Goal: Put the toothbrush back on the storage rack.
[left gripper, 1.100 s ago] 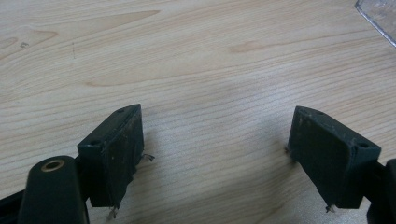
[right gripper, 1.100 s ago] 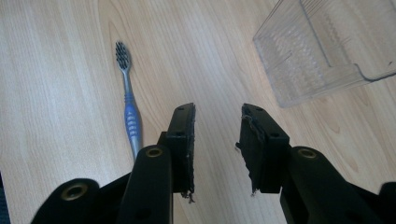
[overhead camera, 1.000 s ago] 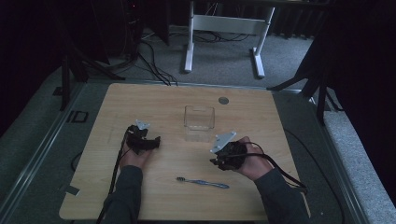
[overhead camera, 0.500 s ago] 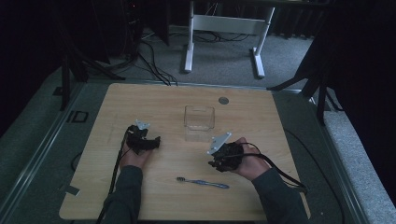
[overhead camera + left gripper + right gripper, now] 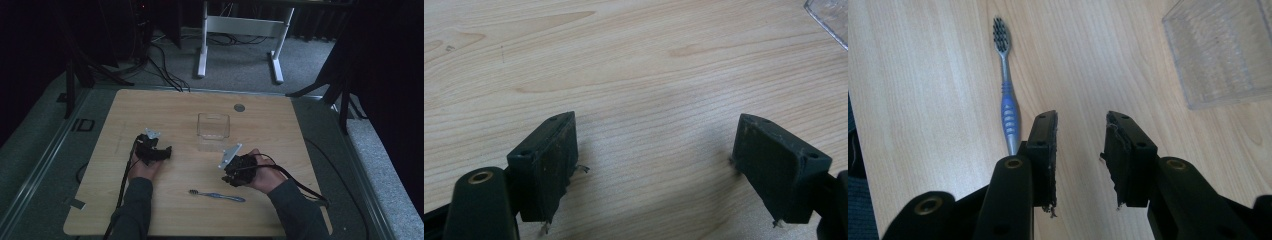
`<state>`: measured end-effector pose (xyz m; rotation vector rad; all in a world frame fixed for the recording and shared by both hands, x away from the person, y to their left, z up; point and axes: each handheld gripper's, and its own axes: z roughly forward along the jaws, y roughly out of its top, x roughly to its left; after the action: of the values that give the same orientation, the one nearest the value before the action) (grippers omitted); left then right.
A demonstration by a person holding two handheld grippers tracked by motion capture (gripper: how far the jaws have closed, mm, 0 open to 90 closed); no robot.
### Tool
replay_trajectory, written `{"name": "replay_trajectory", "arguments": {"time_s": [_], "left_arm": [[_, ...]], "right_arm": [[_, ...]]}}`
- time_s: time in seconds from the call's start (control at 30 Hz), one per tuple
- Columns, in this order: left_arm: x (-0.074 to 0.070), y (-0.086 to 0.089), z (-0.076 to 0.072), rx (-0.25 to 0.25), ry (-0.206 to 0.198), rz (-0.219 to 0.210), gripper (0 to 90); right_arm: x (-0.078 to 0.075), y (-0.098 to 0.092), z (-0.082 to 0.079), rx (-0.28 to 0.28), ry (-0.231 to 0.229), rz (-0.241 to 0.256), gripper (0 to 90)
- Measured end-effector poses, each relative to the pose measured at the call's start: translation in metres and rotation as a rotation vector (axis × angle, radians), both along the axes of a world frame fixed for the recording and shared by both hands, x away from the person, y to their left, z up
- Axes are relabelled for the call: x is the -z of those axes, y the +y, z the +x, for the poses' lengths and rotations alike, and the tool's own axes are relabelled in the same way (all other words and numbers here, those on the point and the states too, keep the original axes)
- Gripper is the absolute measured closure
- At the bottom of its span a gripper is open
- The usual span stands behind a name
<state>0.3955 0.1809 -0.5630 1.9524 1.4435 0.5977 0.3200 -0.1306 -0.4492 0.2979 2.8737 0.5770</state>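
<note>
A blue and grey toothbrush (image 5: 217, 196) lies flat near the table's front edge, its bristle head to the left. In the right gripper view the toothbrush (image 5: 1007, 95) lies just left of the left jaw. My right gripper (image 5: 231, 176) hovers just above and right of the brush; its jaws (image 5: 1082, 122) are open, with only bare wood between them. My left gripper (image 5: 165, 151) rests at the table's left middle, open wide over bare wood (image 5: 656, 130). A clear plastic box (image 5: 213, 126) stands behind both grippers.
The clear box's corner (image 5: 829, 20) shows at the top right of the left gripper view, and the box (image 5: 1218, 50) sits to the upper right in the right gripper view. A round grey grommet (image 5: 239, 107) lies behind the box. Cables trail from both grippers toward the front edge of the wooden table (image 5: 150, 110).
My right gripper has shifted toward the front edge and slightly left, closer to the toothbrush. The left gripper has stayed put.
</note>
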Motion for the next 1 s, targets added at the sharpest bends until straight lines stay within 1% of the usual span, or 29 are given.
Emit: {"name": "replay_trajectory", "arguments": {"time_s": [0.33,0.57,0.73,0.8,1.0], "left_arm": [[0.0,0.0,0.0,0.0,0.0,0.0,18.6],[0.0,0.0,0.0,0.0,0.0,0.0,18.6],[0.0,0.0,0.0,0.0,0.0,0.0,18.6],[0.0,0.0,0.0,0.0,0.0,0.0,18.6],[0.0,0.0,0.0,0.0,0.0,0.0,18.6]], "right_arm": [[0.002,0.002,0.001,-0.011,0.021,-0.017,64.8],[-0.002,0.008,0.0,-0.028,0.017,-0.03,64.5],[-0.002,0.012,0.0,-0.032,0.026,-0.034,64.1],[-0.002,0.014,0.0,-0.034,0.024,-0.048,64.0],[-0.004,0.019,-0.001,-0.056,0.032,-0.064,63.6]]}}
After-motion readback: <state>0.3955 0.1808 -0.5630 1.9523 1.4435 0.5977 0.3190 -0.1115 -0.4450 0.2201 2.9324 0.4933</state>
